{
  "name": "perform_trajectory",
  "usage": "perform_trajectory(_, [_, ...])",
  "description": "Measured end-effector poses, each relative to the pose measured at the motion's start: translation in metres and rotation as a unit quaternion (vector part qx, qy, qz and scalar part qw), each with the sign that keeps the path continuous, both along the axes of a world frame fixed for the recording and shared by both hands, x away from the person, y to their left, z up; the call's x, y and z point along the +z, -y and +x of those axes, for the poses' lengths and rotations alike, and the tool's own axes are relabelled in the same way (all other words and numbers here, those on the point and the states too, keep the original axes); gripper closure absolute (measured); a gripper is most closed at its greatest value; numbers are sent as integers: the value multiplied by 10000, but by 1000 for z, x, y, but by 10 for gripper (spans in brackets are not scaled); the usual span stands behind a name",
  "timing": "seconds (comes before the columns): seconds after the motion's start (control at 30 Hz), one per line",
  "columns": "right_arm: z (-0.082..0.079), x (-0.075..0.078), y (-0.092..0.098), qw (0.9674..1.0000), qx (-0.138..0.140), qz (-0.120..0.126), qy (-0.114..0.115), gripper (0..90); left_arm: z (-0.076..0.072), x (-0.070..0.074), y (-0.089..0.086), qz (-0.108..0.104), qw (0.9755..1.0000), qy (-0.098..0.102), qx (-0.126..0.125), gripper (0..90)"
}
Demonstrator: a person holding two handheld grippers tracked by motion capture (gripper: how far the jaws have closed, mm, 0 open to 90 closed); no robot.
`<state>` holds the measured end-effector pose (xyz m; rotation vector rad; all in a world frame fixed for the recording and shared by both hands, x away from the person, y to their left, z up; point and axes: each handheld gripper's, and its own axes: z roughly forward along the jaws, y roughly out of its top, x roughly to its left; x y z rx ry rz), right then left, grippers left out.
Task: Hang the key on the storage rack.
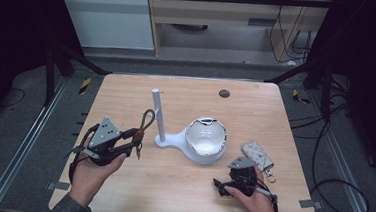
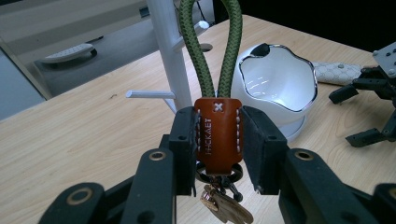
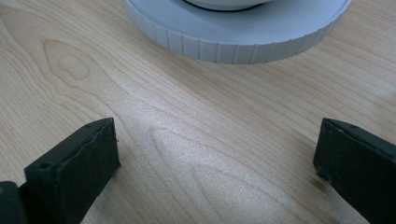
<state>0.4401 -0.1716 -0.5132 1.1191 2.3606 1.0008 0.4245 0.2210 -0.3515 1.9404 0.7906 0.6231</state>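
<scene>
A keychain with a brown leather tag and a green rope loop is clamped in my left gripper, shut on the tag. Keys hang below the jaws. In the high view the left gripper is held above the table's left side, with the loop pointing toward a white peg stand. The stand's post and a side peg rise just behind the loop. My right gripper rests low near the front right, open, nothing between its jaws.
A white bowl with a chrome rim sits on the stand's round base, right of the post. A patterned key pouch lies beside the right hand. A dark round hole marks the wooden table at the back.
</scene>
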Motion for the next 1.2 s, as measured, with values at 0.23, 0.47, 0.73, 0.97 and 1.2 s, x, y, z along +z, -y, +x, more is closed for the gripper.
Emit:
perform_trajectory(0.23, [0,0,0,10000,0,0,-1,2,5,-2,3,60,10000,-58,7,659])
perform_trajectory(0.47, [0,0,0,10000,2,-2,-4,2,22,-10,9,96,9997,-164,137,659])
perform_trajectory(0.73, [0,0,0,10000,1,1,-2,2,39,-25,16,159,9988,-385,240,659])
perform_trajectory(0.97, [0,0,0,10000,-1,7,-16,2,51,-35,22,153,9982,-510,279,658])
perform_trajectory(1.2, [0,0,0,10000,1,1,-3,2,55,-39,26,141,9981,-531,275,657])
